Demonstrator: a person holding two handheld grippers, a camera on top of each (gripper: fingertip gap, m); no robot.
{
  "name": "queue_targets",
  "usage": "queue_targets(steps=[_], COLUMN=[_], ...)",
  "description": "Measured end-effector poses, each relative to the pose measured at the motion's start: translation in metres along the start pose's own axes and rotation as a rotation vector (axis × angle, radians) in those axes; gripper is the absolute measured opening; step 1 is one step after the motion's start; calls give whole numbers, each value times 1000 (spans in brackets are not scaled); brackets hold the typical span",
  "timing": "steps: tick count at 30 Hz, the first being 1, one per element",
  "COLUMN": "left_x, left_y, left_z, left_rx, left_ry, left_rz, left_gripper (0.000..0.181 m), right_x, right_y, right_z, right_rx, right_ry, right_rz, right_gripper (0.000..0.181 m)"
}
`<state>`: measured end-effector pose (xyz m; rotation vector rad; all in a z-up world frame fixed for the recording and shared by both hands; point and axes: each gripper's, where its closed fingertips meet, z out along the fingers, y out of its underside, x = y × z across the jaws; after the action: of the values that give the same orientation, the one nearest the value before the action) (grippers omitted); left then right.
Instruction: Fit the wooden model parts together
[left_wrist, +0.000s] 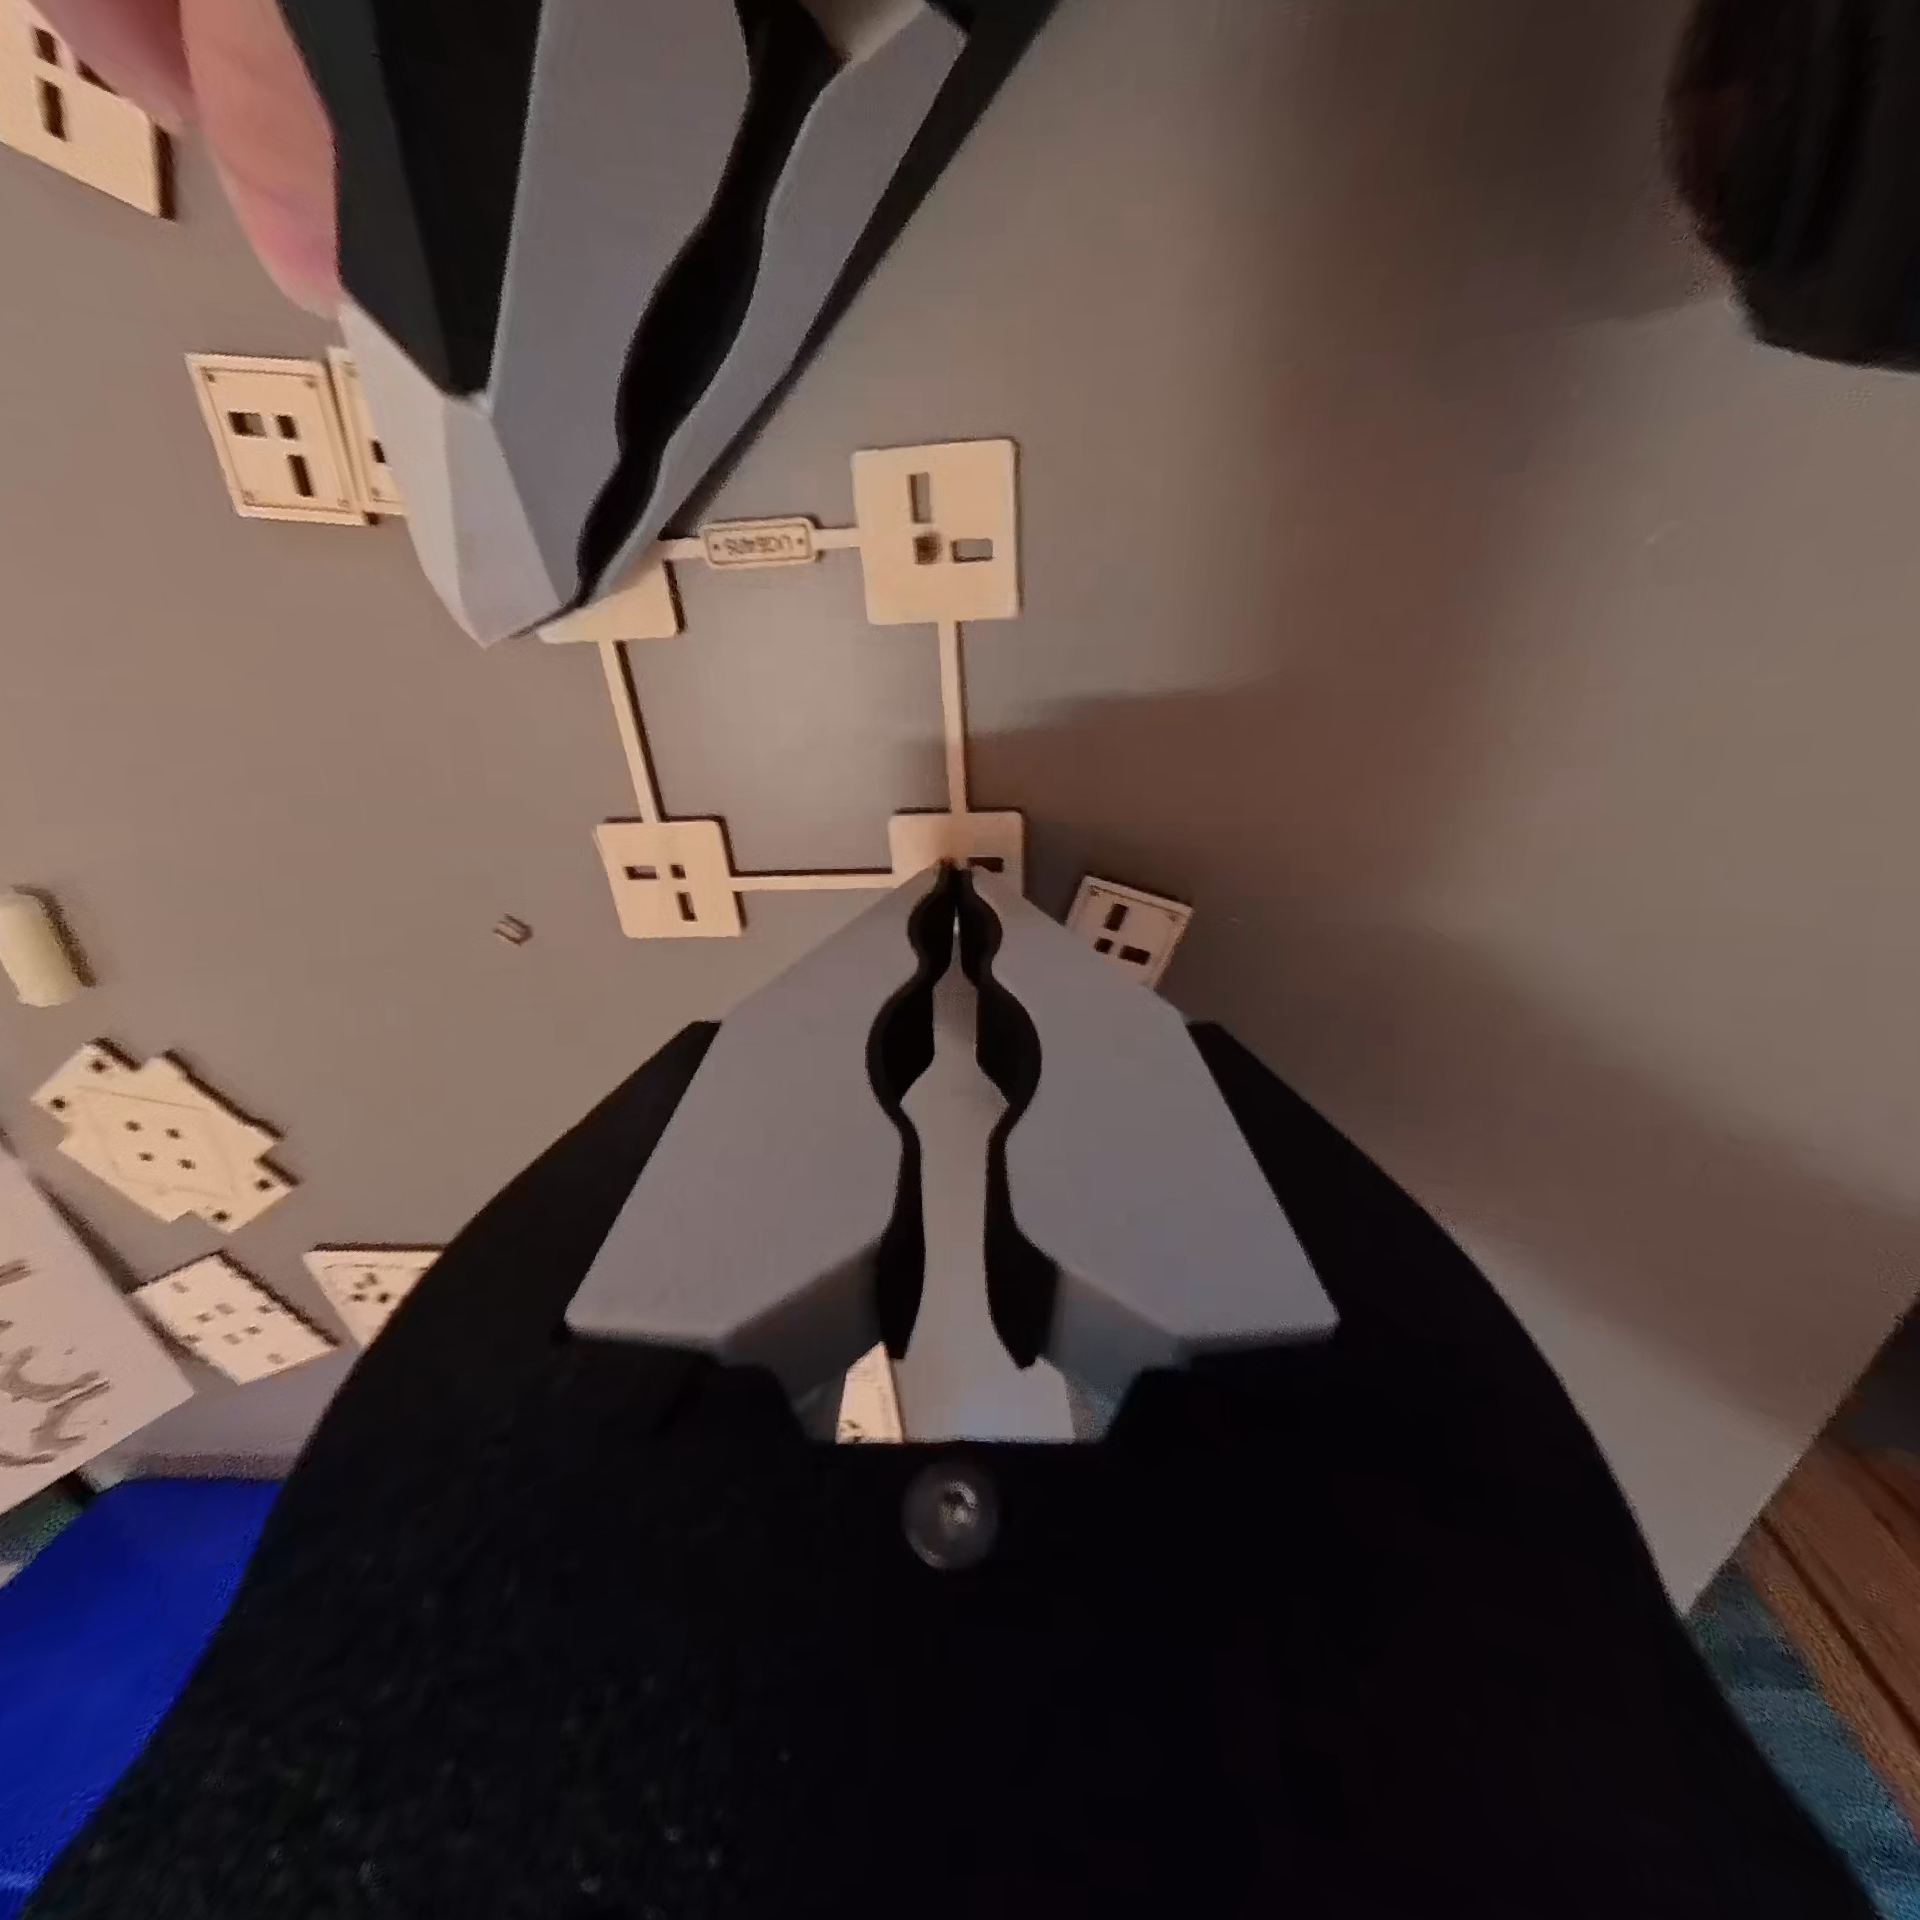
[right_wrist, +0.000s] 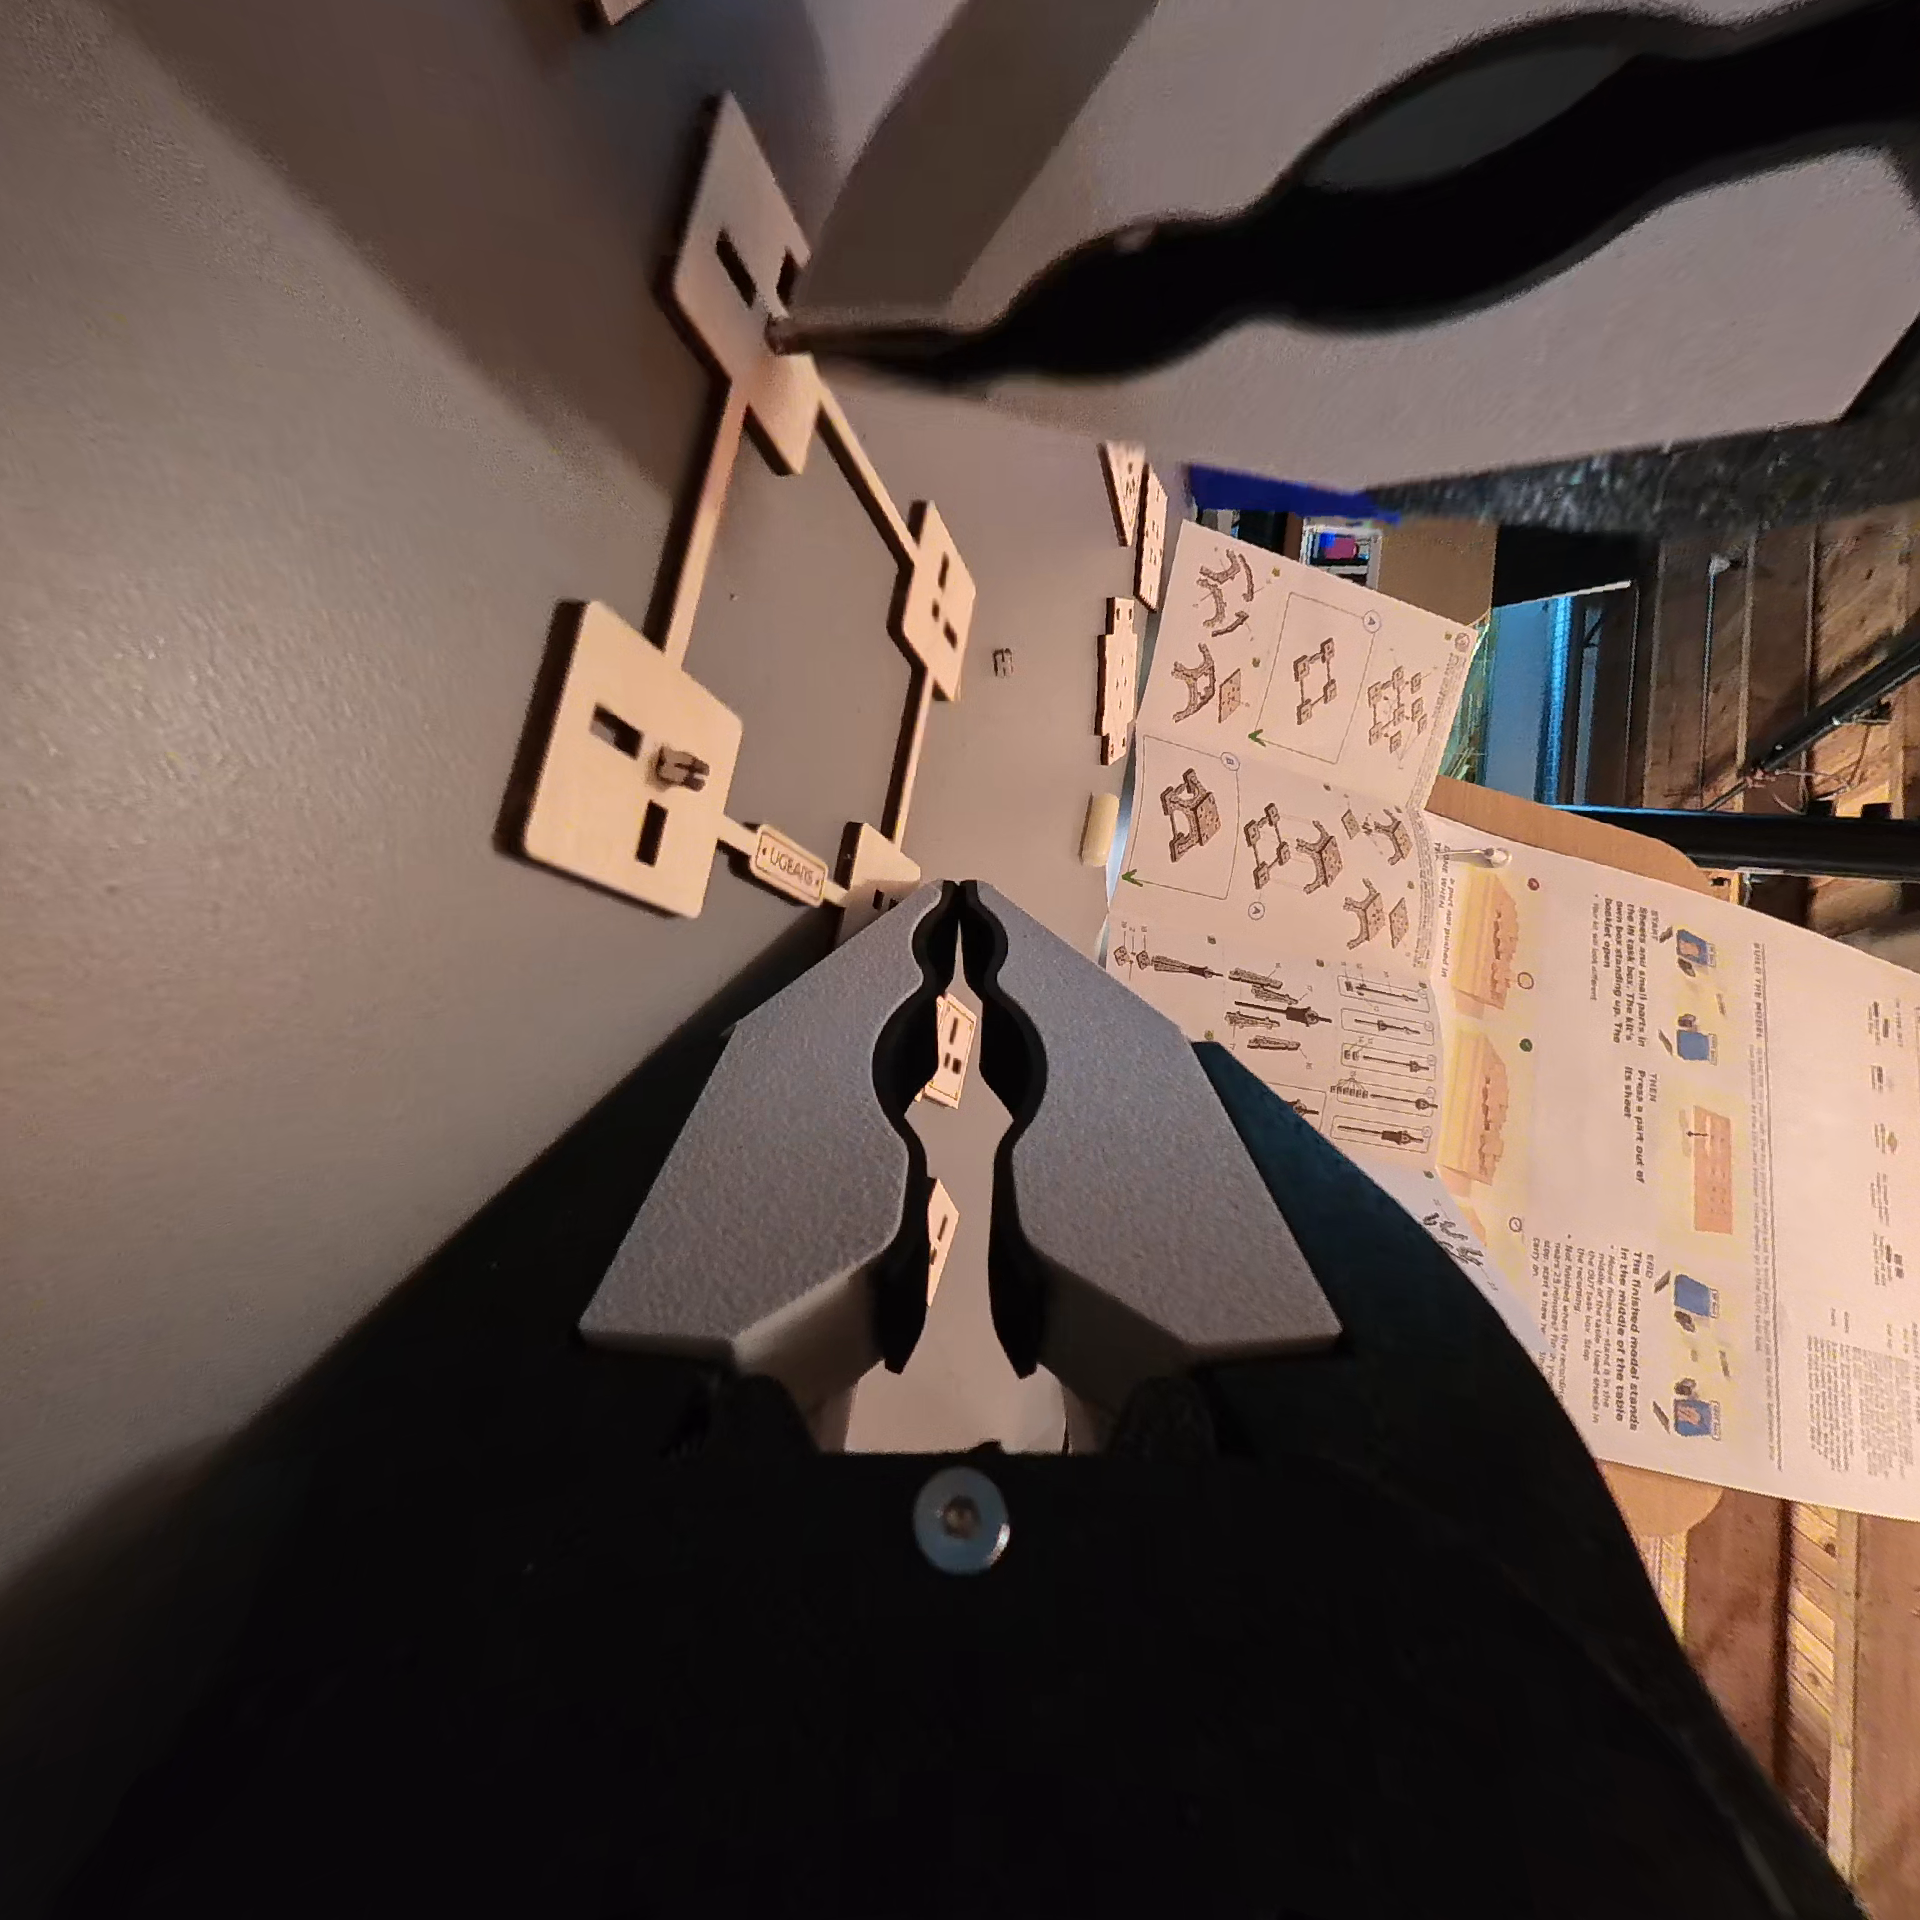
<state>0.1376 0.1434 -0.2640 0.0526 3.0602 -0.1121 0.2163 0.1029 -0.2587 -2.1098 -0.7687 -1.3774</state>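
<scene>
My left claw (left_wrist: 953, 878) was clenched on one corner pad of the wooden frame (left_wrist: 795, 686), my right claw (left_wrist: 566, 613) pinched tight on the corner diagonally opposite. The frame was square, with no long axis, flat on the grey desk (left_wrist: 1351, 623); loose wooden pieces (left_wrist: 166, 1132) lay nearby.

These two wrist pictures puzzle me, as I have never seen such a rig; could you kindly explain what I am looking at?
No robot here: a person holds two hand-held pincers, each carrying a camera that looks along its grey fingers. One picture looks along the left gripper, the other along the right gripper. Both are shut and meet opposite corners of a flat wooden frame of four slotted squares lying on a grey table. Whether they pinch it or only press it is unclear. Loose wooden plates and printed instruction sheets lie nearby.
</scene>
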Motion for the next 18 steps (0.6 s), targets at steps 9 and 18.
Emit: queue_targets(steps=[9,18], left_x=[-11,-5], left_y=[9,0], left_z=[-16,0], left_rx=[111,109], left_ry=[-52,-1], left_rz=[-105,-67], left_gripper=[1,4], right_x=[0,-1], right_y=[0,1], right_z=[0,0], right_rx=[-2,0], right_ry=[-5,-3], right_rz=[-4,6], right_gripper=[0,0])
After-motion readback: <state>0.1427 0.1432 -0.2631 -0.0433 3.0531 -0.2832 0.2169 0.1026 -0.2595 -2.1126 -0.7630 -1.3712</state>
